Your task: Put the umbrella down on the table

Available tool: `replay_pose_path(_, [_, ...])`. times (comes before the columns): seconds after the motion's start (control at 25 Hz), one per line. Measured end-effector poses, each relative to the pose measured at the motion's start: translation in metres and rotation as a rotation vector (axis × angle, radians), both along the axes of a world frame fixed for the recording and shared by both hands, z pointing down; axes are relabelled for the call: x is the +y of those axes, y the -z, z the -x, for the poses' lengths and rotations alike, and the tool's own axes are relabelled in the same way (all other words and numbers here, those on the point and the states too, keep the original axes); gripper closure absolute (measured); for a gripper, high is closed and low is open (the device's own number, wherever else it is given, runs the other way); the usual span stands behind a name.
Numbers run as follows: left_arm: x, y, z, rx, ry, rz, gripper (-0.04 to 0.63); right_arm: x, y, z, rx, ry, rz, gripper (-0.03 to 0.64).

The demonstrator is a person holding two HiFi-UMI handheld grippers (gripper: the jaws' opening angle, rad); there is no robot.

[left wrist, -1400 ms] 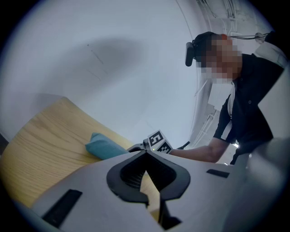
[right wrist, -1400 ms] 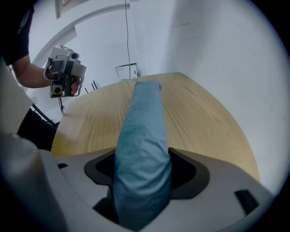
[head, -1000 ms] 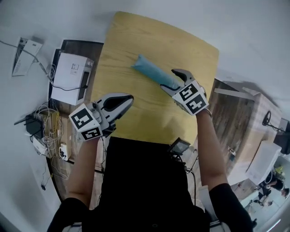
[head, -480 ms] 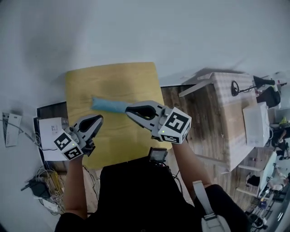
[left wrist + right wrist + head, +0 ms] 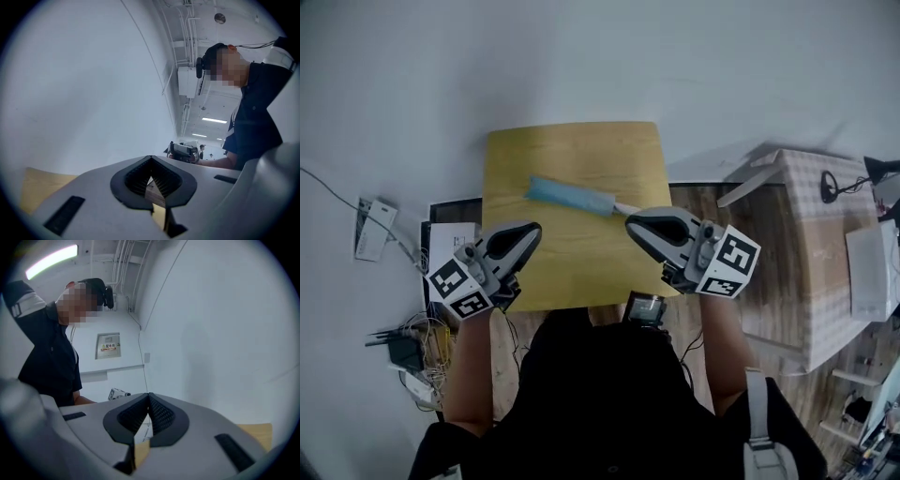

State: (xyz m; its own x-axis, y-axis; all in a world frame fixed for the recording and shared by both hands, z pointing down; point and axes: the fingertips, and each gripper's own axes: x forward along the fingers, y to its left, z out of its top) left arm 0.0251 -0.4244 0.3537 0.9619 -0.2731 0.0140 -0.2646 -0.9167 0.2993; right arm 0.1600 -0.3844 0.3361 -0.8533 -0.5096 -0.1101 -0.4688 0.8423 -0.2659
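The folded light-blue umbrella point(image 5: 570, 195) lies flat on the yellow wooden table point(image 5: 516, 159), its thin handle end pointing right. My right gripper point(image 5: 631, 223) hovers just off that handle end, apart from it and raised above the table; its jaws have just closed with nothing between them. In the right gripper view the pads point(image 5: 149, 395) meet at their tips against a white wall. My left gripper point(image 5: 532, 231) hangs over the table's near left part, shut and empty. In its own view the left gripper point(image 5: 151, 160) points level, a strip of table point(image 5: 37, 187) below it.
A white box point(image 5: 450, 246) stands on a dark low surface left of the table, with cables point(image 5: 411, 352) on the floor beside it. A cloth-covered table point(image 5: 811, 234) stands at the right. Both gripper views show a person point(image 5: 253, 126) in dark clothes.
My right gripper, open beside the umbrella a second ago, has closed empty, risen and drawn back toward me. The left gripper has risen too. The umbrella stays on the table.
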Motion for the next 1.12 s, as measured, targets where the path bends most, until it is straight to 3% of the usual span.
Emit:
replay_pose_path(0.2, [0.078,-0.014,-0.024,-0.021,0.058,0.026,0.583,0.071,-0.016,-0.027,-0.012,0.063,0.019,0.597])
replay_pose_path(0.6, [0.247,-0.041,-0.059,-0.057,0.095,0.118,0.583,0.216,-0.055,-0.063,-0.153,0.104,0.102,0.597])
replay_pose_path(0.88, [0.309,-0.034,-0.069,-0.051,0.059,0.125,0.583,0.279,-0.066,-0.062,-0.163,0.092,0.119,0.597])
replay_pose_path(1.12, [0.351,-0.025,-0.043,-0.018,0.023,0.108,0.583,0.326,-0.065,-0.029,-0.115,0.074,0.131,0.597])
